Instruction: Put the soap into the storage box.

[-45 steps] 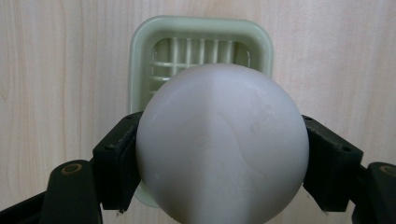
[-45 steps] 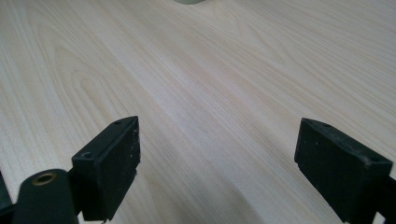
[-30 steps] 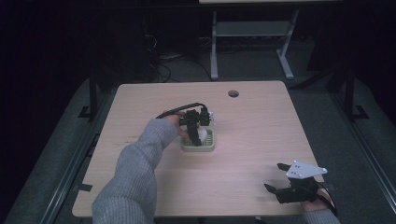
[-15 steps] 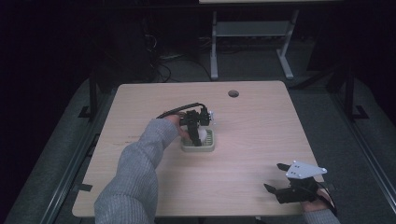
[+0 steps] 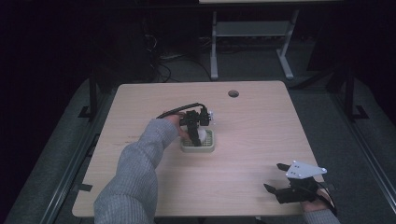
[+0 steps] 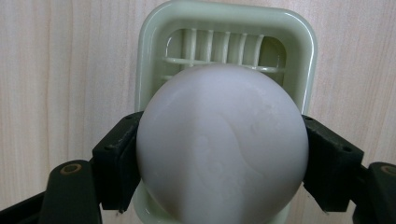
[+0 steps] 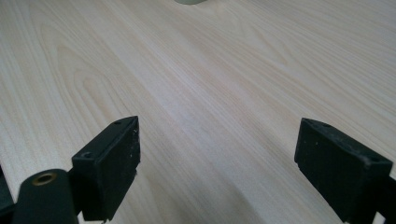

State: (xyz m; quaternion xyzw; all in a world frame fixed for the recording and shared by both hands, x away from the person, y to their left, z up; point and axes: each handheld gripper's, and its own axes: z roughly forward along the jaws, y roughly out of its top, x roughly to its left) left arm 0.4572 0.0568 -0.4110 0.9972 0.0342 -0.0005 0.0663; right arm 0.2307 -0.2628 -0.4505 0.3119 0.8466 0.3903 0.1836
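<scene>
A light wooden table (image 5: pixel 261 140) spreads across the high view, with a round cable hole (image 5: pixel 233 93) near its far edge. From the bottom left a grey-sleeved forearm (image 5: pixel 135 172) reaches to the middle of the table, where the left gripper (image 5: pixel 196 133) points down over a pale green square tray (image 5: pixel 198 147) with a slatted bottom. In the left gripper view the tray (image 6: pixel 154 56) lies flat on the wood directly beneath the jaws, its slats visible past the far side of the ball. The right gripper (image 5: pixel 280 179) rests low at the near right corner of the table, well apart from the tray, with a grey three-cornered plate on top; in the right gripper view its two black jaws stand wide apart over bare wood, holding nothing (image 7: pixel 217 158). Smallest is the white ball (image 6: pixel 222 149), smooth and matte, clamped between the left gripper's two black jaws, which press on its left and right sides, and held just over the tray; whether it touches the slats cannot be told
</scene>
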